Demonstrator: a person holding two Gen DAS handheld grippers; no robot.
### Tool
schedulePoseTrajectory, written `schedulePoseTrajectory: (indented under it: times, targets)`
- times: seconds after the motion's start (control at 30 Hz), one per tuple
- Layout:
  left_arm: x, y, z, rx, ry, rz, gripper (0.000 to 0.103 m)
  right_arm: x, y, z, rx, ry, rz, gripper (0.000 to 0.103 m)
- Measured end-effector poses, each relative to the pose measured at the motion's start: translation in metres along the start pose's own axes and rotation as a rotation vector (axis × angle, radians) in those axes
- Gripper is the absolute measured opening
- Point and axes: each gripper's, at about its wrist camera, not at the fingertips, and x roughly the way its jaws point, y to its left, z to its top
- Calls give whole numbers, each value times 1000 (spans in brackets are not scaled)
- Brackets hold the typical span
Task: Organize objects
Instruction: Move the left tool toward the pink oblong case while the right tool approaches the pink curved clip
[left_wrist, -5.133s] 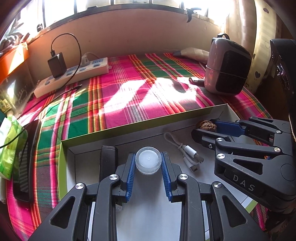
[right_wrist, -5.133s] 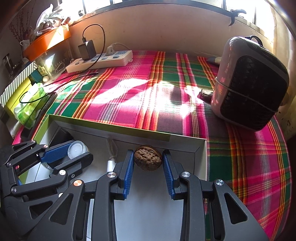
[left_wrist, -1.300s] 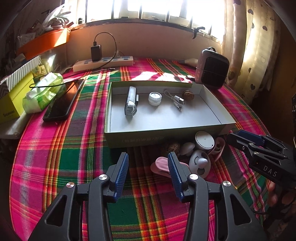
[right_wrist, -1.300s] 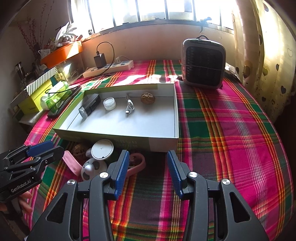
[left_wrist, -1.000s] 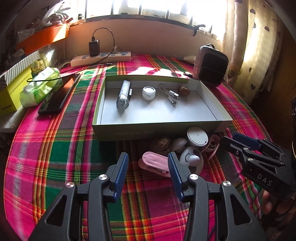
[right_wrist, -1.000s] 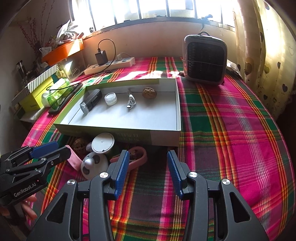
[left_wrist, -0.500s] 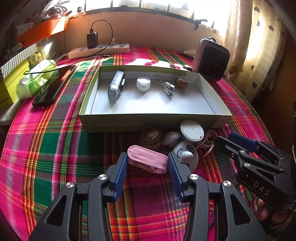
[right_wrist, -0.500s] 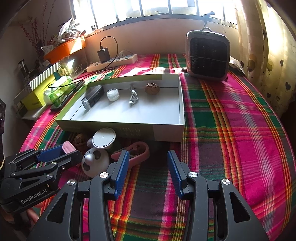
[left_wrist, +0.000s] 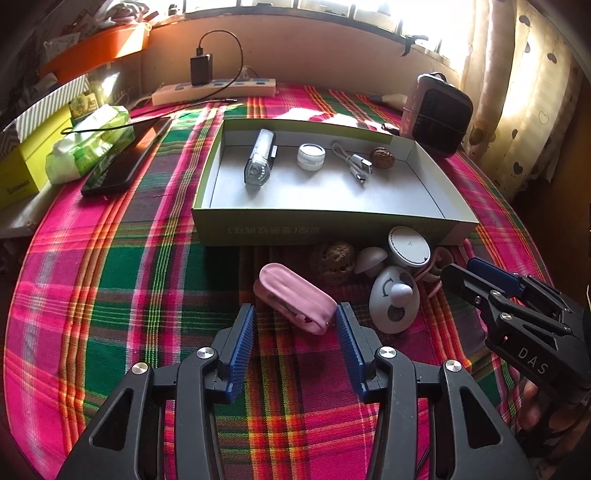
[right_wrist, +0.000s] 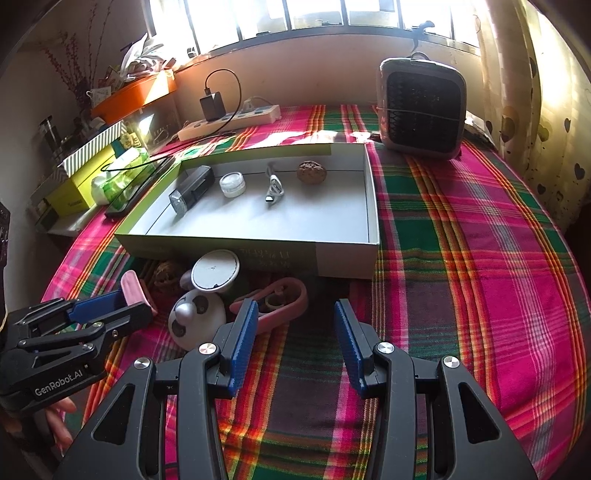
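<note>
A: Where do the jaws stand?

B: The left gripper (left_wrist: 295, 317) is open, its blue pads either side of the near end of the pink case (left_wrist: 293, 299). The right pad looks just beside that end or touching it; I cannot tell which. The left pad is clear of it, with cloth showing between.

A: And the right gripper?

B: The right gripper (right_wrist: 293, 314) is open too, about as wide, with only tablecloth (right_wrist: 461, 258) between its pads. The pink clip (right_wrist: 273, 299) lies just beside its left pad, outside the gap.

A: How are the grippers angled?

B: Both tilt down toward the cloth. Fingers of a hand (right_wrist: 59, 417) show under the left gripper's body.

A: What crowds them?

B: The case lies slantwise, its far end toward the walnut (left_wrist: 334, 260). To its right sit a white egg-shaped toy (left_wrist: 395, 299), a small white cap (left_wrist: 369, 258) and a round white disc (left_wrist: 410, 245), bunched against the box (left_wrist: 332, 230) front wall.

A: Any free room?

B: Bare cloth left of the case, and a broad stretch right of the right gripper. The box floor's near half is bare; a light (left_wrist: 260, 162), a jar (left_wrist: 311, 156), a cable (left_wrist: 354, 164) and a second walnut (left_wrist: 383, 158) line its back.
</note>
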Motion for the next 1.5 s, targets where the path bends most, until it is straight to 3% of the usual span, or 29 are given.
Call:
schedulePoseTrajectory:
  times: [0.43, 0.77, 1.0, 1.5]
  targets:
    - [-8, 30, -7, -40, -11, 85, 43, 1, 3, 1, 6, 1, 2, 44]
    - [-13, 32, -4, -54, -36, 44, 43, 11, 15, 7, 7, 16, 12, 45]
    - [-6, 31, 1, -46, -34, 41, 43, 13, 15, 8, -9, 20, -25, 52]
    - [-4, 31, 5, -29, -34, 18, 43, -1, -4, 0, -9, 28, -148, 52]
